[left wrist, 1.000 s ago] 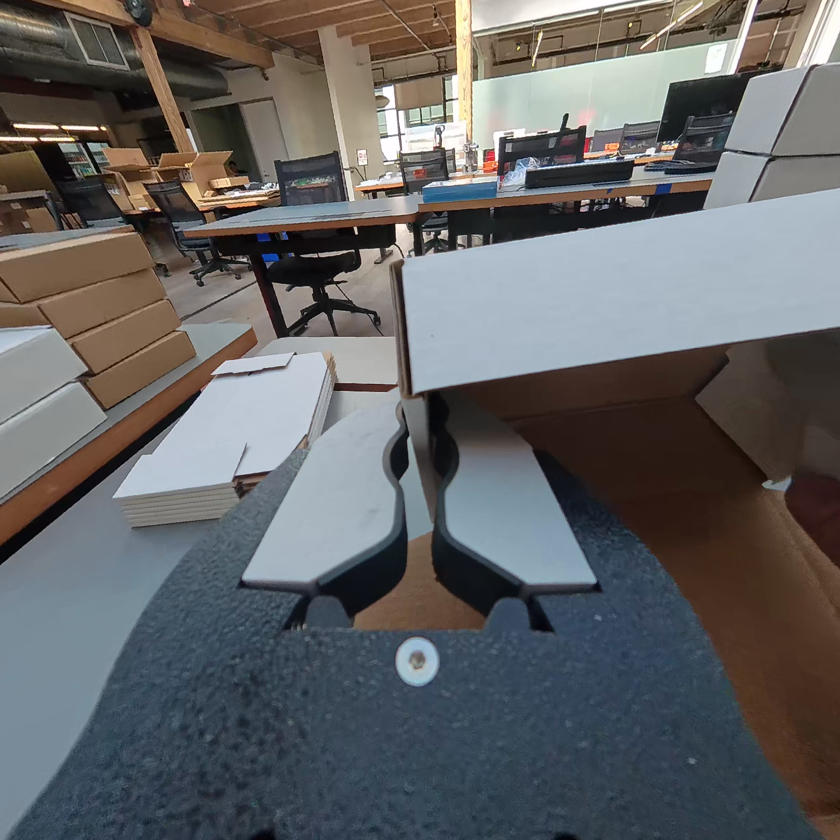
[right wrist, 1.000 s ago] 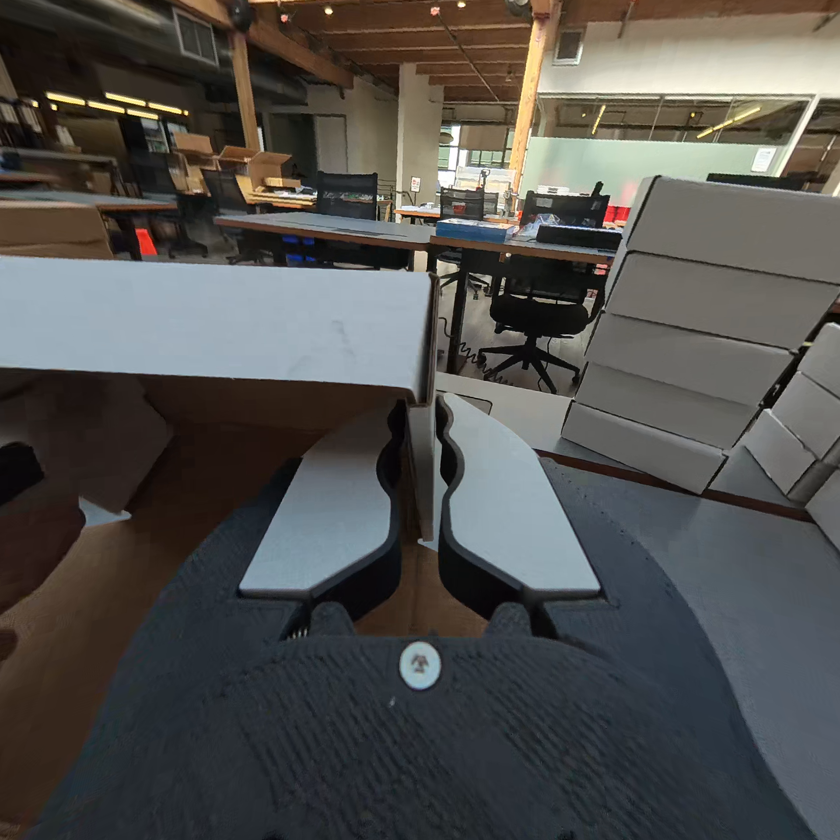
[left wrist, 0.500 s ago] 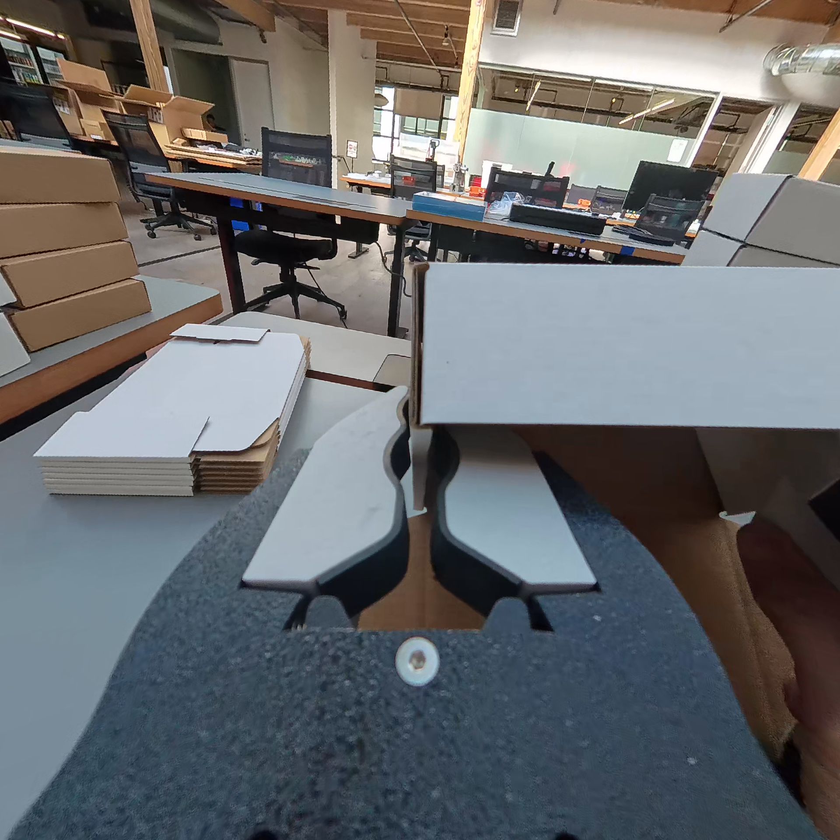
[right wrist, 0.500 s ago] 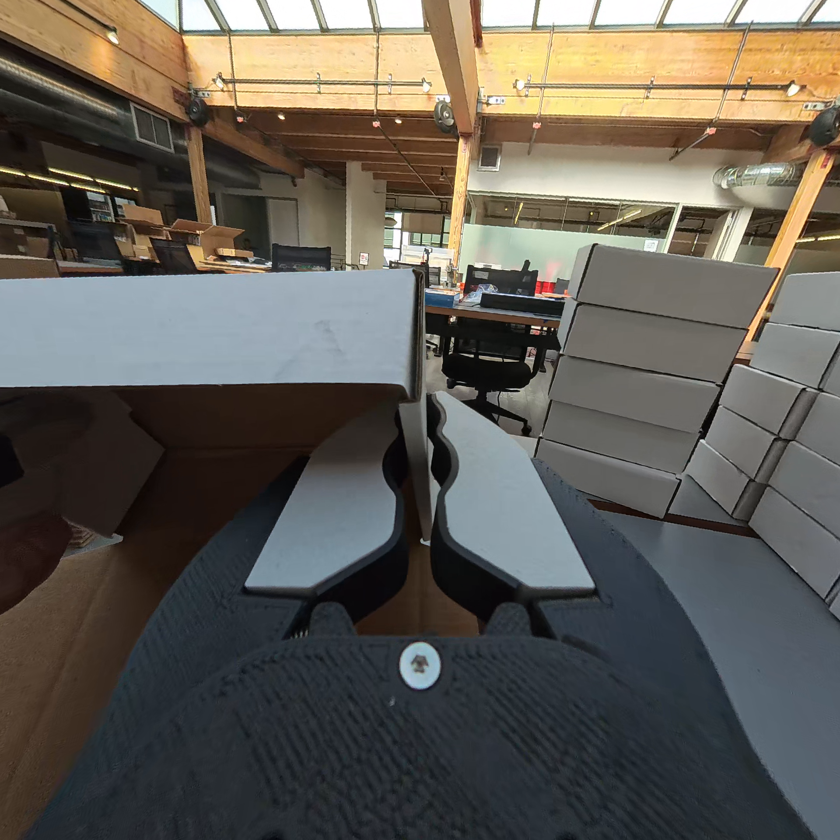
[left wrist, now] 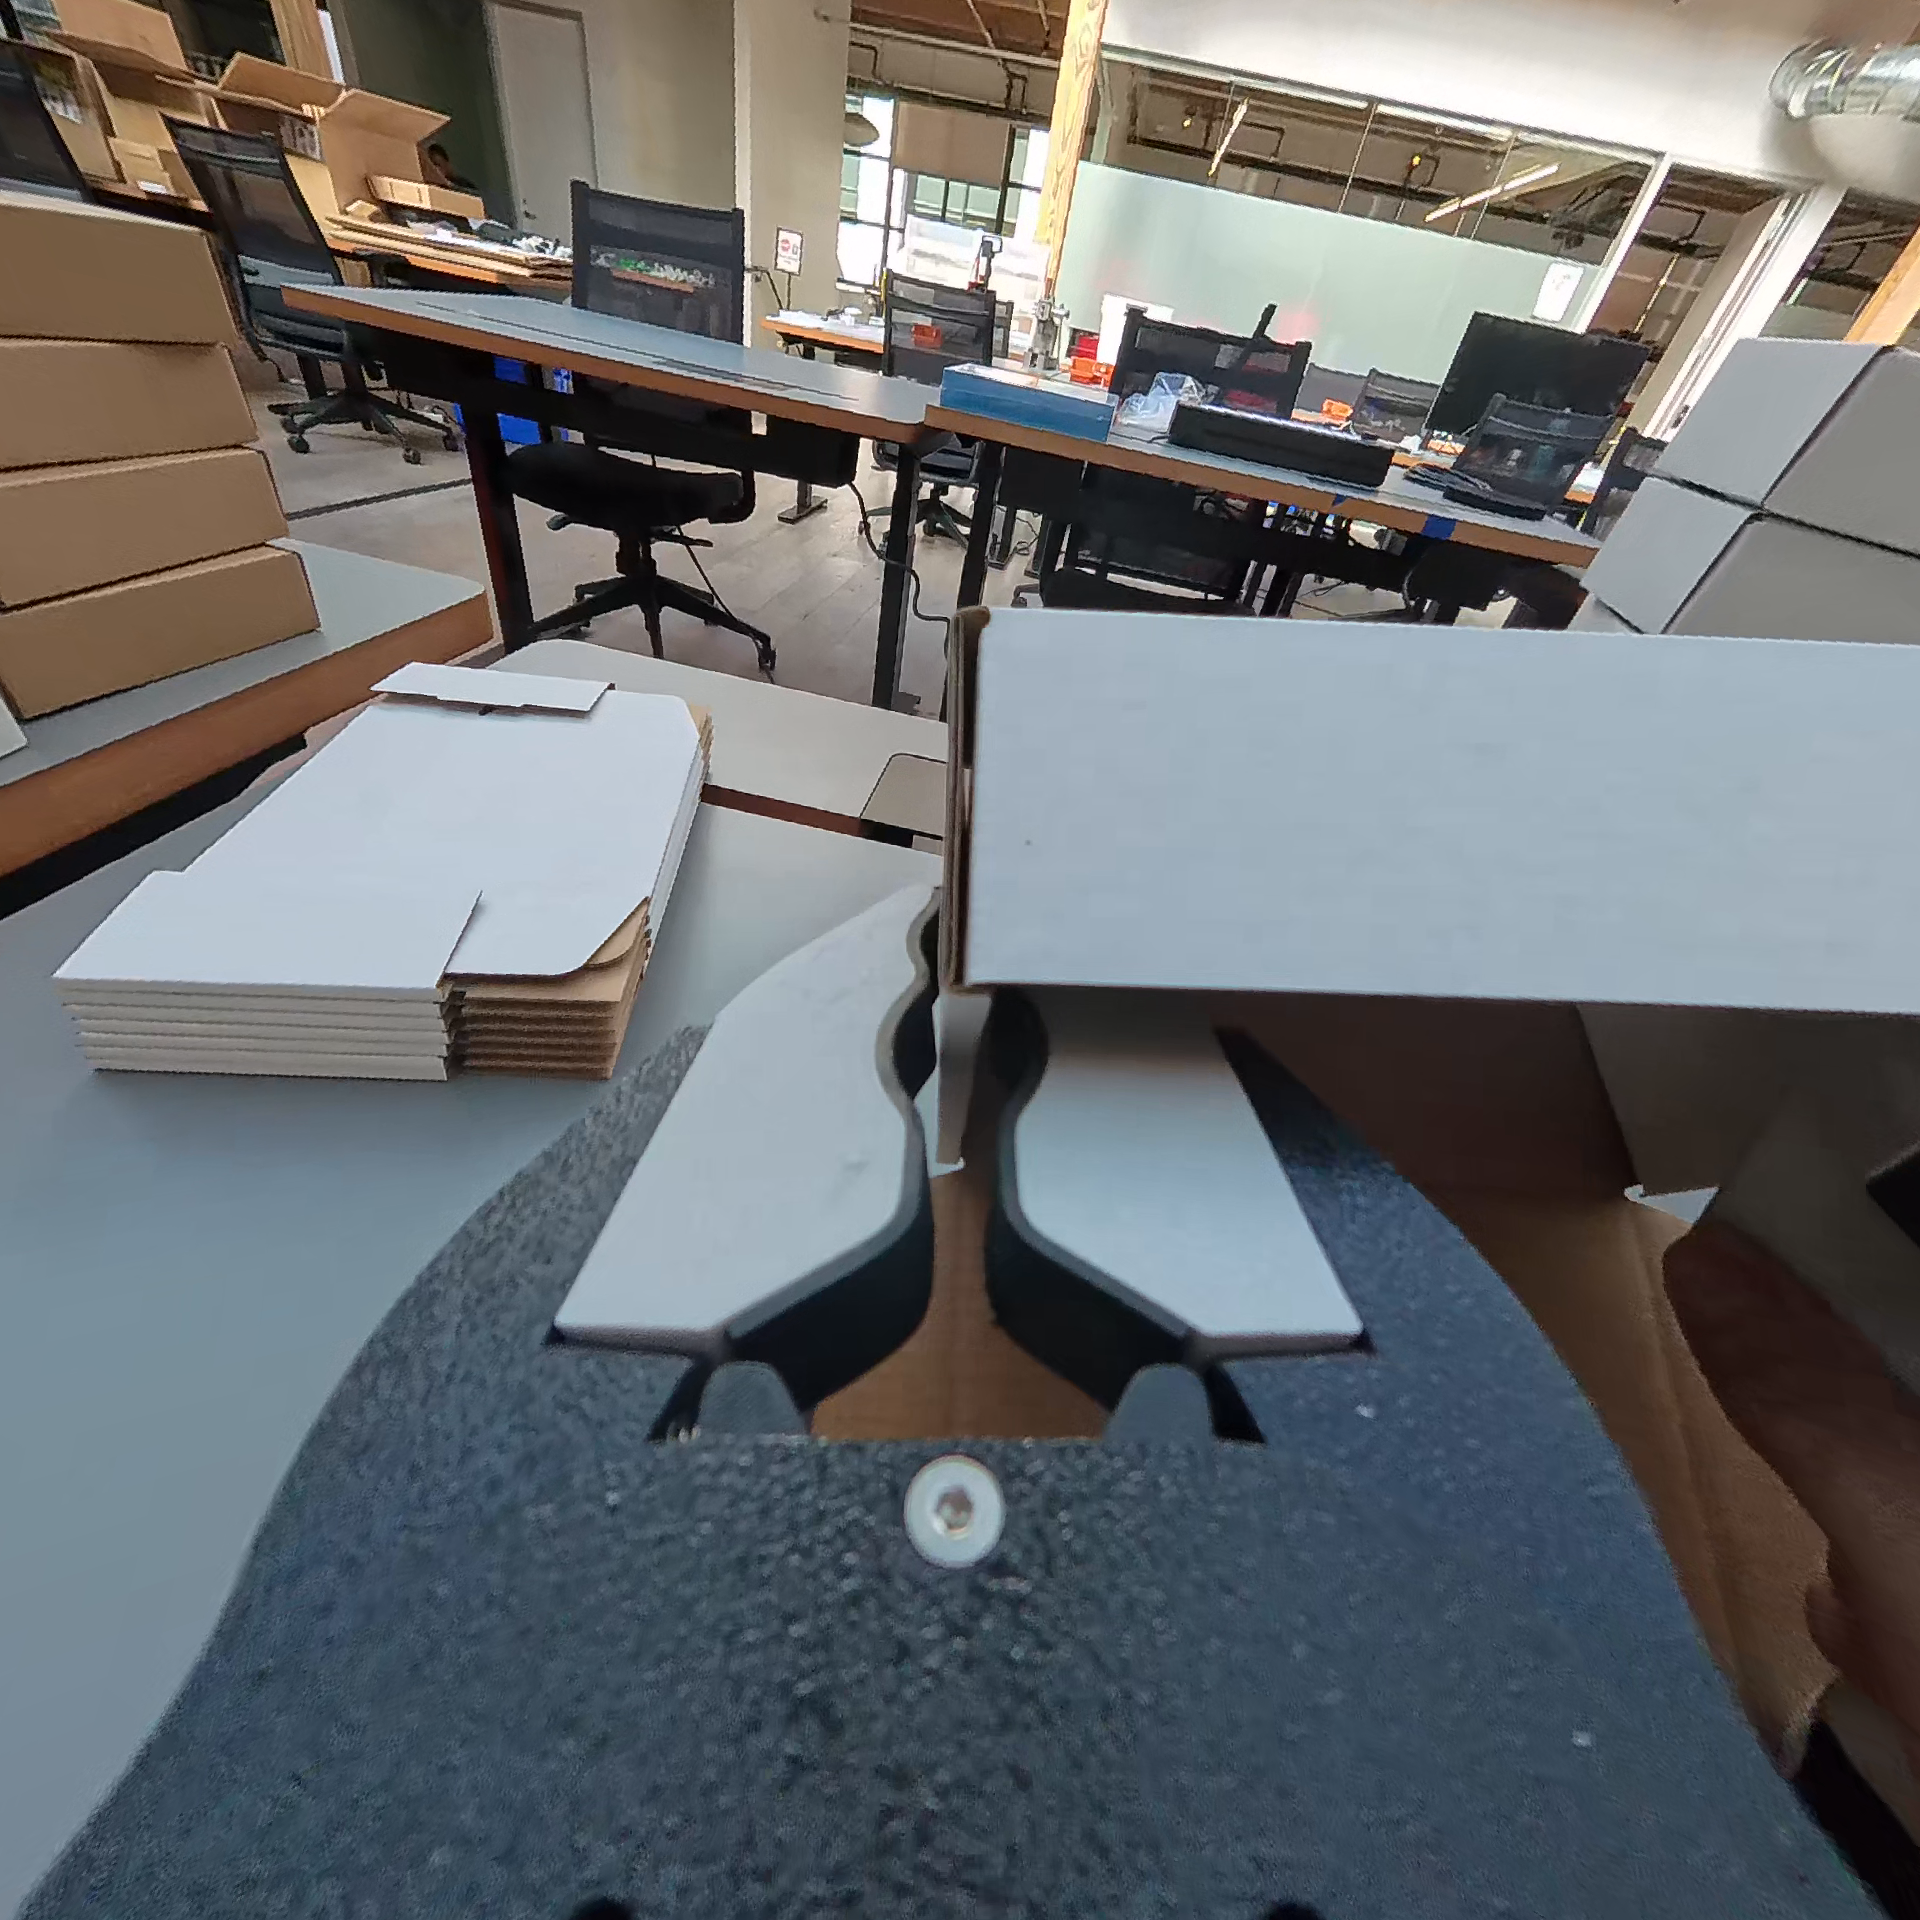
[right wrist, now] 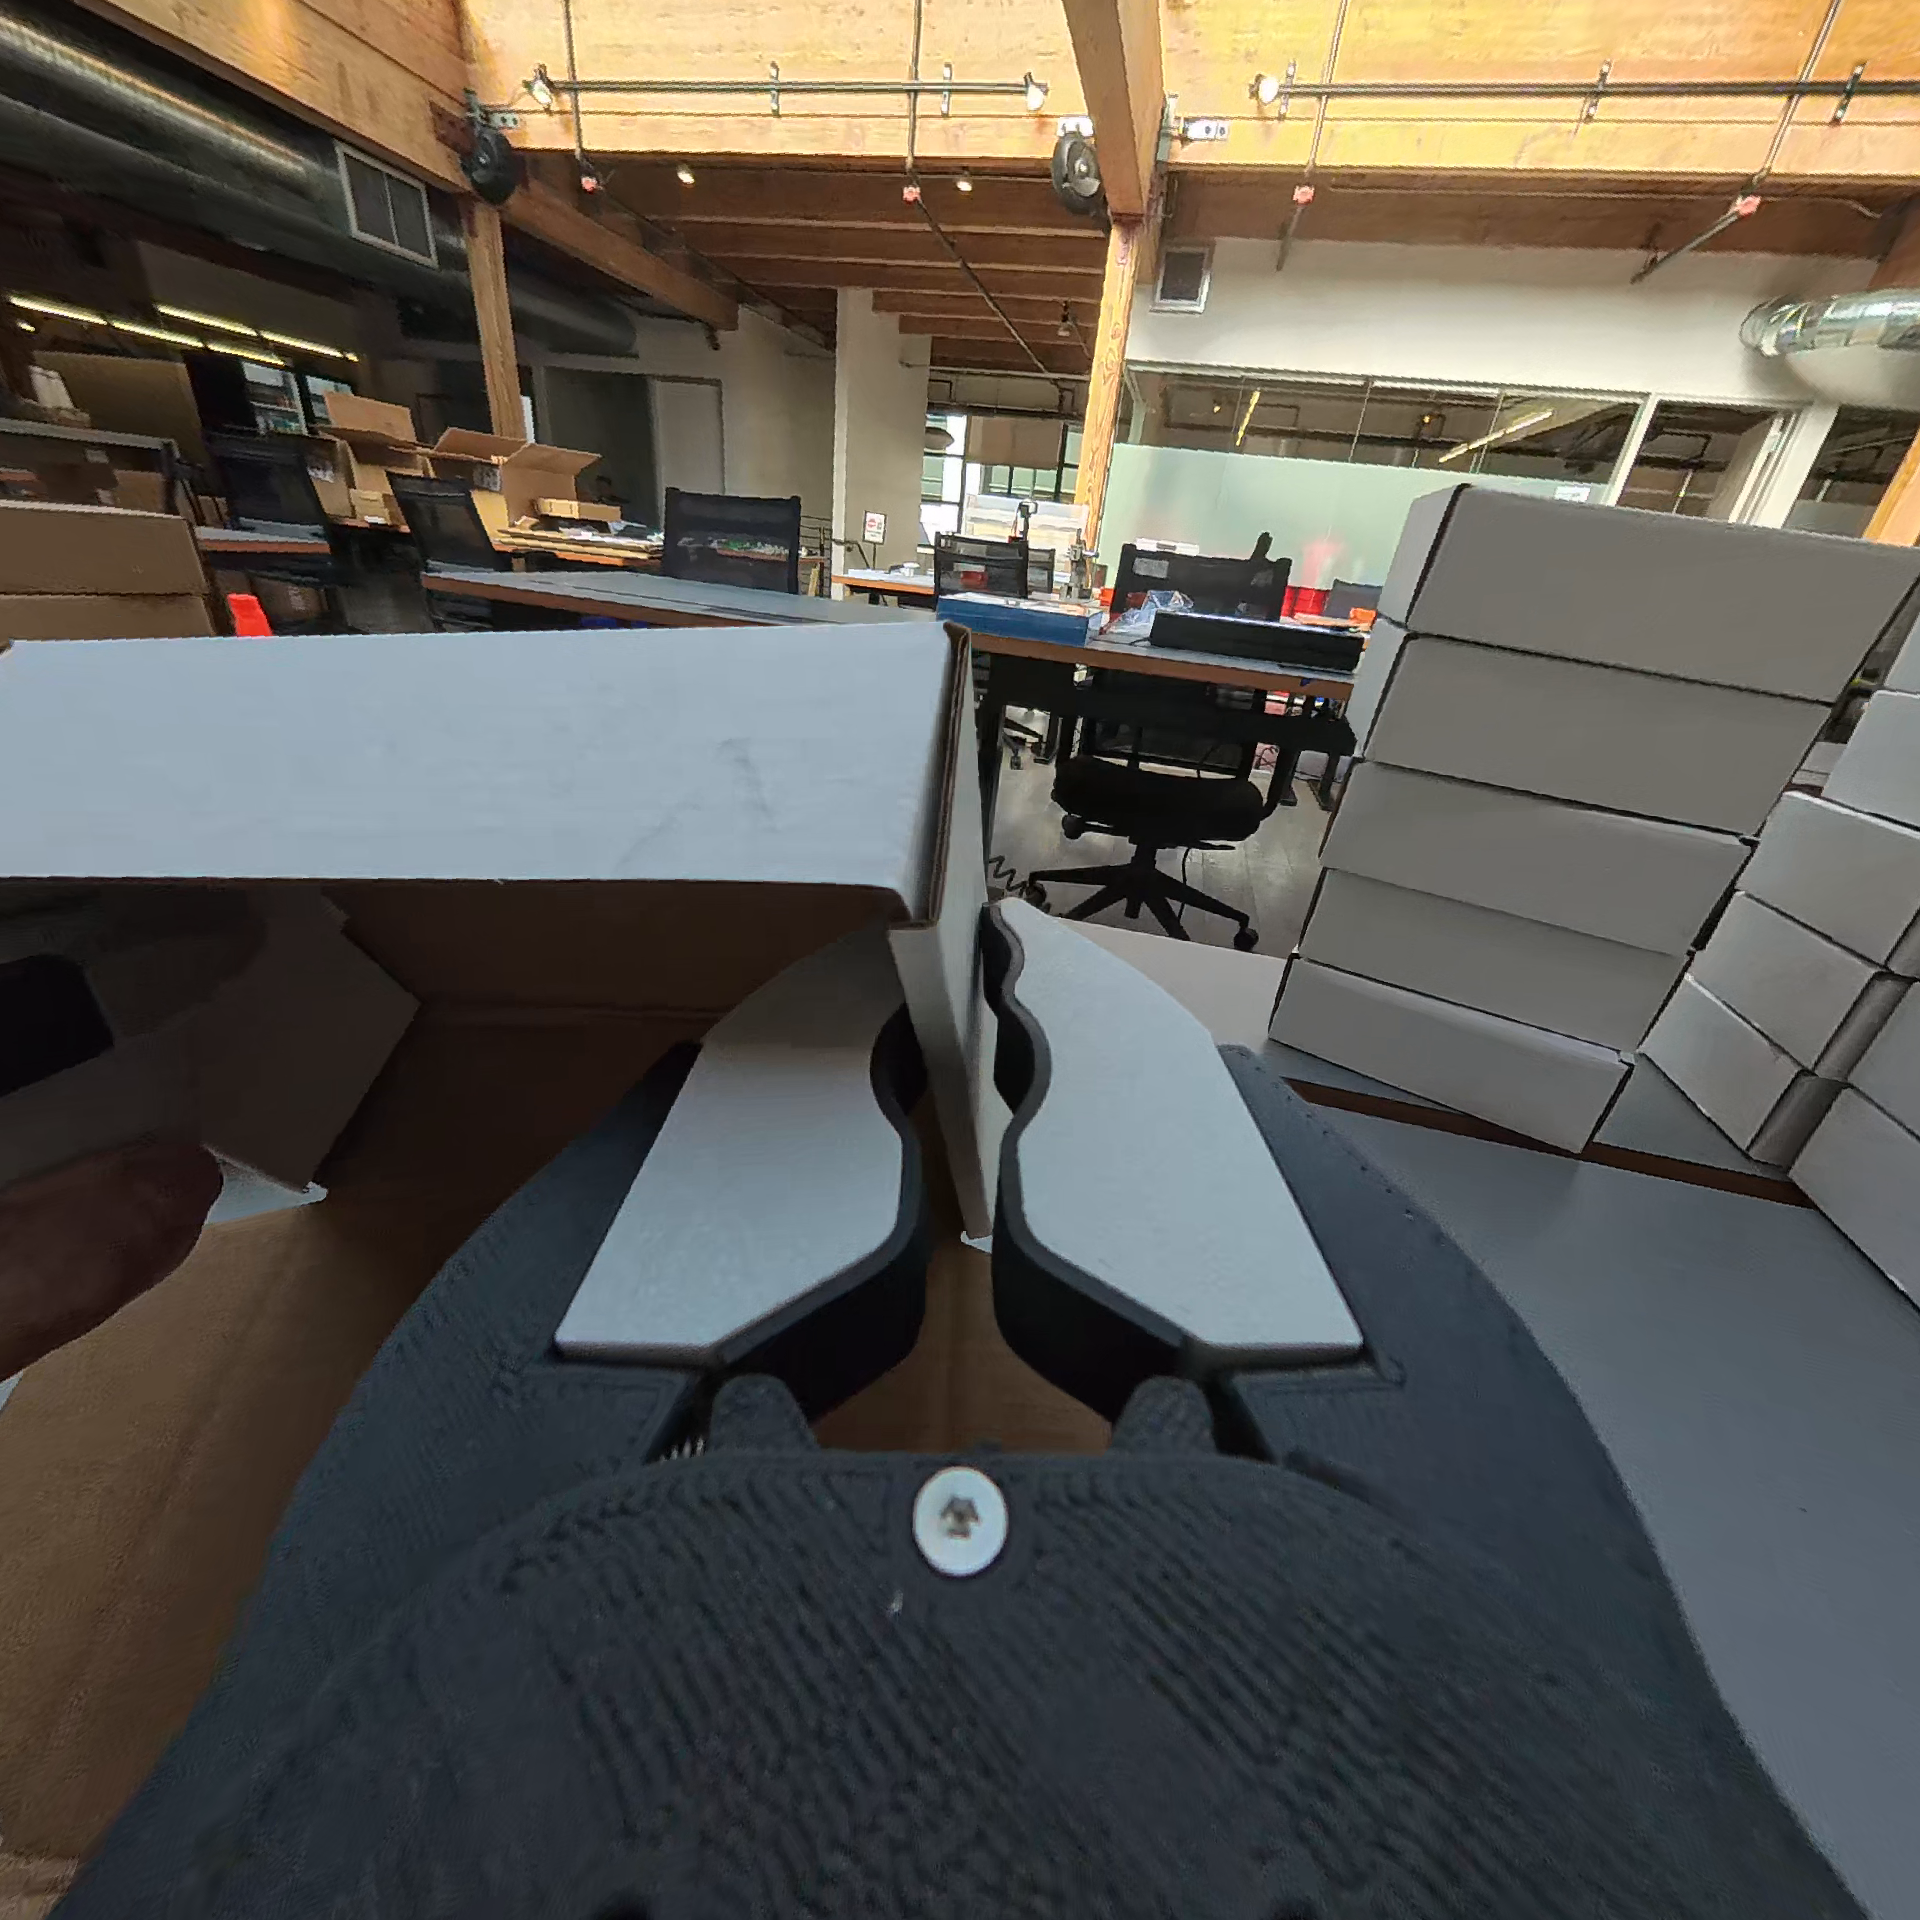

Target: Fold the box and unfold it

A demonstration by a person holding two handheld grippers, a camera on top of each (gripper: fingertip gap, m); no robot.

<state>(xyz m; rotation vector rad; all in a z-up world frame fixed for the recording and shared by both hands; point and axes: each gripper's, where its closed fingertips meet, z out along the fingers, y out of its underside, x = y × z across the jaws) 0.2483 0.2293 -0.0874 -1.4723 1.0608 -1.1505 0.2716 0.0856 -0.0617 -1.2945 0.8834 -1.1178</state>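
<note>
Now, box (left wrist: 1434,810): white outside, brown inside, held up between the 2 grippers over the grey table (left wrist: 208,1247); its white front panel stands across both views, with the brown inside open beneath it.
Left gripper (left wrist: 951,1049): clamped on the box's left side flap, a thin white edge pinched between the 2 fingers.
Right gripper (right wrist: 961,1049): clamped on the box's right side flap (right wrist: 951,1081), which stands upright between the fingers.
Flat cardboard stack (left wrist: 395,894): lies on the table left of the left gripper, well apart from it.
White box stacks (right wrist: 1558,790): piled to the right of the right gripper.
Brown box stack (left wrist: 125,457): far left, on a neighbouring table.
</note>
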